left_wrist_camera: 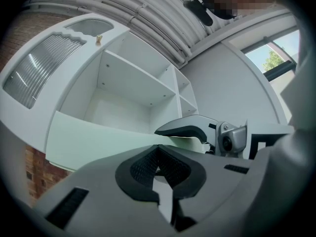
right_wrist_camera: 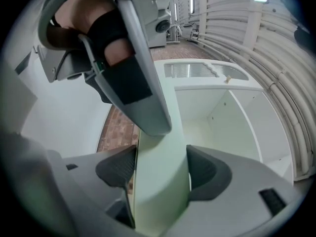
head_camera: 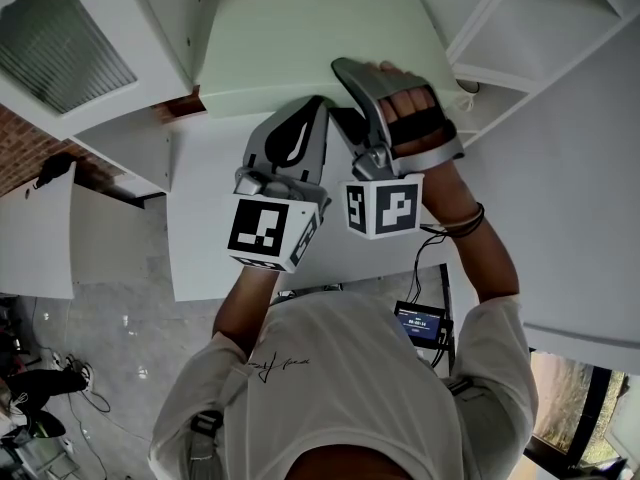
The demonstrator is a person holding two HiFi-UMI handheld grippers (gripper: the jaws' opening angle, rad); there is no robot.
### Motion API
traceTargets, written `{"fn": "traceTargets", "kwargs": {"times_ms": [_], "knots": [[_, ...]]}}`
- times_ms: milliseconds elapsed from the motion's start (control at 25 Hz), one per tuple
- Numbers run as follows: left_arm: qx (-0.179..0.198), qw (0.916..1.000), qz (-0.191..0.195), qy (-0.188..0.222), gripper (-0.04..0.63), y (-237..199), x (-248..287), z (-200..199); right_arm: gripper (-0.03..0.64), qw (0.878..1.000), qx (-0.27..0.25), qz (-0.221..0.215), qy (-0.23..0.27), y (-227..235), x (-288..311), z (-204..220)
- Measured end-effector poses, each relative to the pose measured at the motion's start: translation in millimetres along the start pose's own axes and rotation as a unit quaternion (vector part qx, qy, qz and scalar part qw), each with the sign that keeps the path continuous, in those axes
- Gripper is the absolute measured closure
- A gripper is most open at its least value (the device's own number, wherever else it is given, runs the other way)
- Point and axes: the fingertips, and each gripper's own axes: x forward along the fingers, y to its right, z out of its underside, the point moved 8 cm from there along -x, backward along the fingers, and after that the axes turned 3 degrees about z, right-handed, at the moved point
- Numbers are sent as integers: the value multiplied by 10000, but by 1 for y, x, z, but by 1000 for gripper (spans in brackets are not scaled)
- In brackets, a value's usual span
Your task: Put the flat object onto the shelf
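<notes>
The fingers of my right gripper are clamped on the flat object, which is held in the air just in front of the shelf. The fingers of my left gripper are closed together, empty, beneath it. Risk: with only one grip the flat object can pivot and strike the shelf edge

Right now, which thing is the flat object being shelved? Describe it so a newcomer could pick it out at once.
Find the open white shelf unit. Held up just in front of it is a broad, pale green board, with the right gripper clamped on its near edge. Its green tint and rounded corners set it apart from the plain white panels around it.
</notes>
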Motion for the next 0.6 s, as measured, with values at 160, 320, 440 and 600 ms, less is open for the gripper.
{"fn": "traceTargets", "kwargs": {"times_ms": [160, 320, 440, 600], "knots": [[5, 10000, -40, -1, 583, -3, 1, 0, 322, 10000, 75, 17, 25, 1, -4, 1], [30, 10000, -55, -9, 583, -5, 3, 1, 324, 9999, 127, 23, 24, 0, -8, 2], [22, 10000, -62, -24, 582, -6, 5, 2, 324, 9998, 195, 70, 17, 2, -12, 4], [-15, 10000, -92, -18, 583, -7, 5, 2, 323, 9994, 323, 142, -5, 4, -18, 5]]}}
